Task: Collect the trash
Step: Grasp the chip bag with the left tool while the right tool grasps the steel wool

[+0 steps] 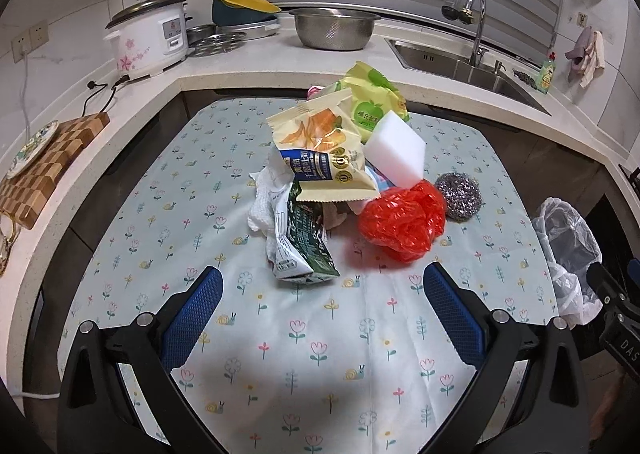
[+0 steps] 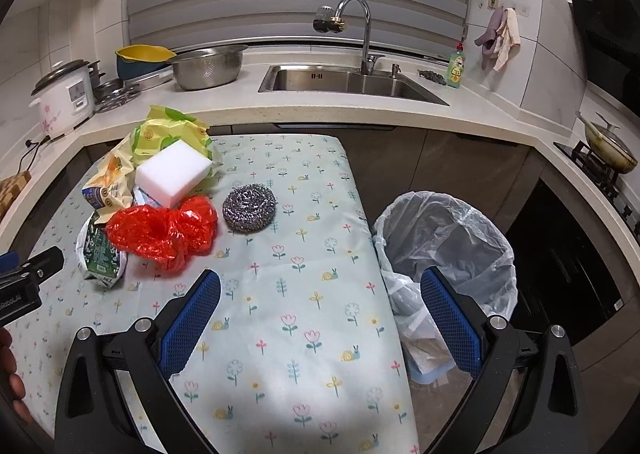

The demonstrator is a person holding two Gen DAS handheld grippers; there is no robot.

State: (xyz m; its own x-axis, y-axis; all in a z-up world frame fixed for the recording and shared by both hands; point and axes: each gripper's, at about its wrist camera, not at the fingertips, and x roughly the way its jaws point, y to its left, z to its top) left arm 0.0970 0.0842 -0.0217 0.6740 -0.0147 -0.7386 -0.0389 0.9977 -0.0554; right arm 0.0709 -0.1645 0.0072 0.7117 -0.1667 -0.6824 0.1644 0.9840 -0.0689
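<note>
Trash heap: crinkled wrappers, white foam block, steel scourer.

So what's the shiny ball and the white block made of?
The ball looks like coiled steel wire: silvery, glinting strands, probably a scourer. The block looks like soft matte foam, likely a sponge: plain white, crisp edges, no shine.

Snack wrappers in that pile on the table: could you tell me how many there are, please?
3 visible: a yellow chip bag on top, a green apple-print bag behind it, and a dark green wrapper in front. Others may lie hidden underneath.
</note>
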